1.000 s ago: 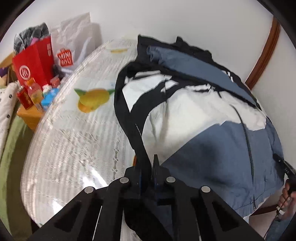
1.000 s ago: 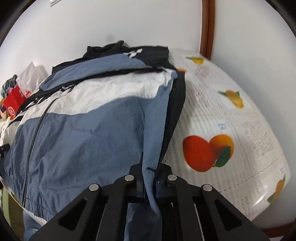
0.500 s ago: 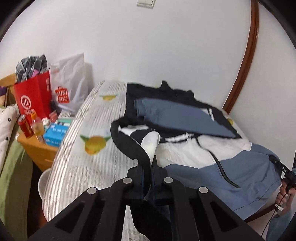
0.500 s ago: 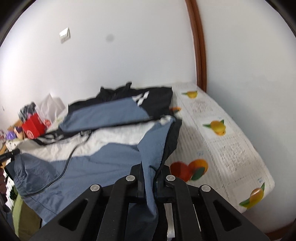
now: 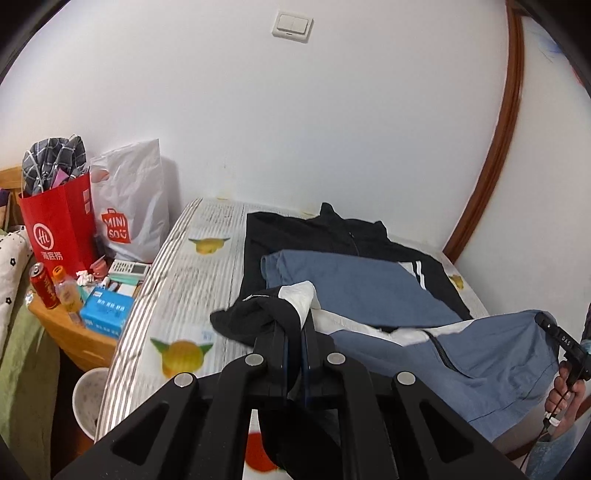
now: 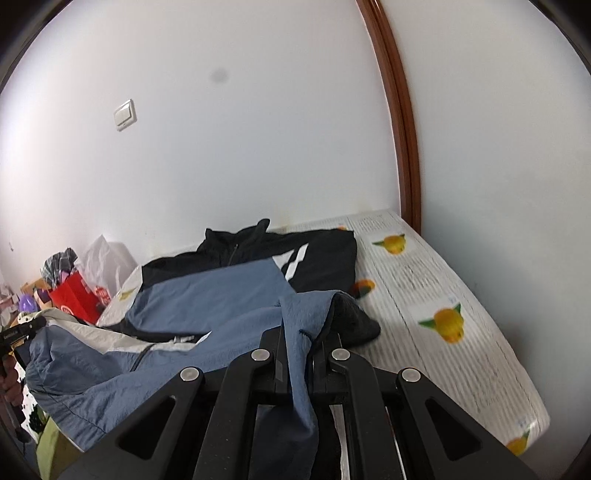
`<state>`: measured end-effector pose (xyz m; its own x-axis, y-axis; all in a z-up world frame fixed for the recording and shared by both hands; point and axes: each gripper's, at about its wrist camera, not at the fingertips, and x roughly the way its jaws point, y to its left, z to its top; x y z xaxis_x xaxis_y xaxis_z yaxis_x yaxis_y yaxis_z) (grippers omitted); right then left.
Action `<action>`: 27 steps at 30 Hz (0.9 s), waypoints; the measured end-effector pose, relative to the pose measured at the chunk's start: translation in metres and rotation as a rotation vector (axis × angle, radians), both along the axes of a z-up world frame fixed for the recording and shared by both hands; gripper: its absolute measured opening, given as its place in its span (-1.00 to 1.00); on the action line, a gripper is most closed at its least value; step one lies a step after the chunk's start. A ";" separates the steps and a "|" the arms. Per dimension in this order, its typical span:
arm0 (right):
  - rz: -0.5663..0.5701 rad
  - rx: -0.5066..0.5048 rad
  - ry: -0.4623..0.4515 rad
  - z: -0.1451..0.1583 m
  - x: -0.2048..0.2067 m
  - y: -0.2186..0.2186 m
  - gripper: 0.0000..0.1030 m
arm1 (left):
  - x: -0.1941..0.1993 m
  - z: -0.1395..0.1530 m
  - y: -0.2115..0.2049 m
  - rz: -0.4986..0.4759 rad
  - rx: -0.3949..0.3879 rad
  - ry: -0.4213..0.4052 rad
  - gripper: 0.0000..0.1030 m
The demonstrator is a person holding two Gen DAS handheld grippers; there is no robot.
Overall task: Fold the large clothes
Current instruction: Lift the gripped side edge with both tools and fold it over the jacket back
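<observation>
**Inspector:** Left wrist view first. State of the left gripper (image 5: 293, 330)?

**Assessor:** Jaws closed tight on the black and white hem corner of the jacket (image 5: 369, 291), raised above the table (image 5: 184, 280). The pinched cloth bunches ahead of the fingers (image 5: 273, 339).

**Inspector:** And the other side?

**Assessor:** The right gripper (image 6: 297, 341) is likewise clamped, on the blue hem corner of the same jacket (image 6: 207, 302), with cloth hanging down between its fingers (image 6: 275, 347). In the left view it shows at the far right, held in the person's right hand (image 5: 565, 391).

**Inspector:** Change against the frames a second ago?

**Assessor:** Both grippers have risen and drawn back. The hem, then flat and close under the cameras, is now lifted off the table, and the light switch (image 5: 292, 23) has come into view.

**Inspector:** Where does the garment lie?

**Assessor:** Collar end flat against the far wall, one blue sleeve folded across the chest, hem end hanging between the two grippers.

**Inspector:** Counts?

**Assessor:** One jacket, two grippers. On the side table (image 5: 81, 339) one red can (image 5: 43, 285), one blue tissue box (image 5: 106, 312), then one red paper bag (image 5: 61, 225) and one white Miniso bag (image 5: 135, 206).
</observation>
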<state>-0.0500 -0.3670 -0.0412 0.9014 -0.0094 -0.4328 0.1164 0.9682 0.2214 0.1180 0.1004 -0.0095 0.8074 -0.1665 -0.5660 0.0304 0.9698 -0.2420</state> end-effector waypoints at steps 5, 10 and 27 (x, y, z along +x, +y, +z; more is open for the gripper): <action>0.000 -0.002 0.005 0.010 0.033 -0.003 -0.91 | 0.028 0.003 0.002 0.014 -0.001 0.004 -0.89; 0.002 -0.014 0.017 0.013 0.072 -0.004 -0.91 | 0.061 -0.002 0.004 0.030 -0.002 0.024 -0.89; -0.011 -0.027 0.144 -0.044 0.189 -0.009 -0.90 | 0.165 -0.066 0.002 0.062 0.032 0.169 -0.88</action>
